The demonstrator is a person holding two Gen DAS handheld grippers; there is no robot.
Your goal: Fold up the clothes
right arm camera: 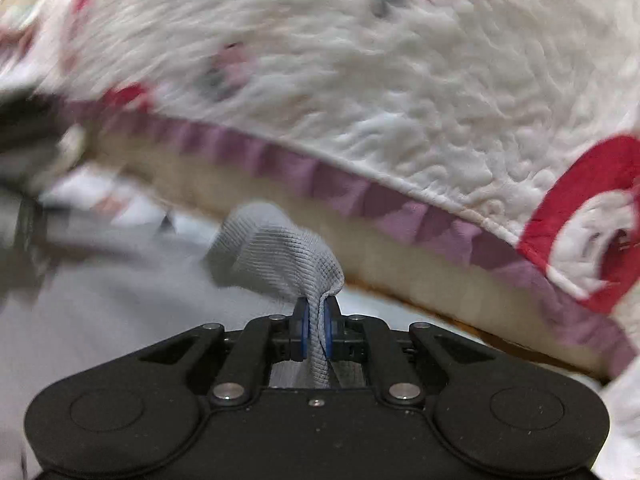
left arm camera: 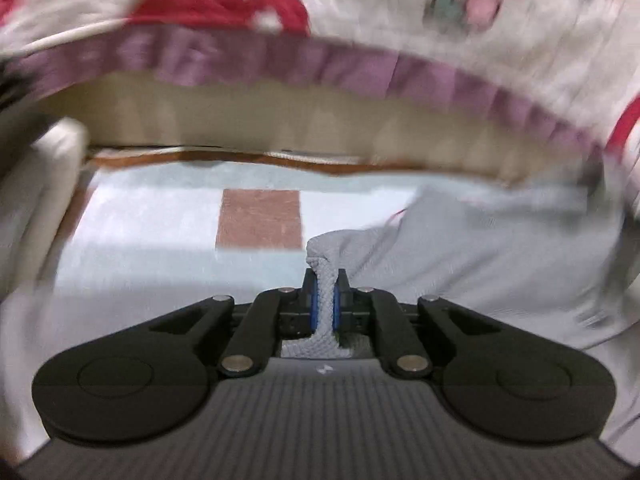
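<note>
A light grey knit garment [left arm camera: 492, 256] hangs off the edge of a bed, over the floor. My left gripper [left arm camera: 326, 280] is shut on a ribbed edge of it, pinched between the blue pads [left arm camera: 315, 300]. In the right wrist view my right gripper [right arm camera: 316, 316] is shut on another bunched ribbed part of the same grey garment [right arm camera: 276, 256]. The cloth spreads left and down from there. Both views are blurred by motion.
A bed with a white quilted cover [right arm camera: 380, 92] with red and pink prints and a purple frilled border [left arm camera: 240, 56] fills the upper part of both views. Its beige side [left arm camera: 260, 120] sits below. Pale floor tiles with one brown tile [left arm camera: 260, 220] lie under the left gripper.
</note>
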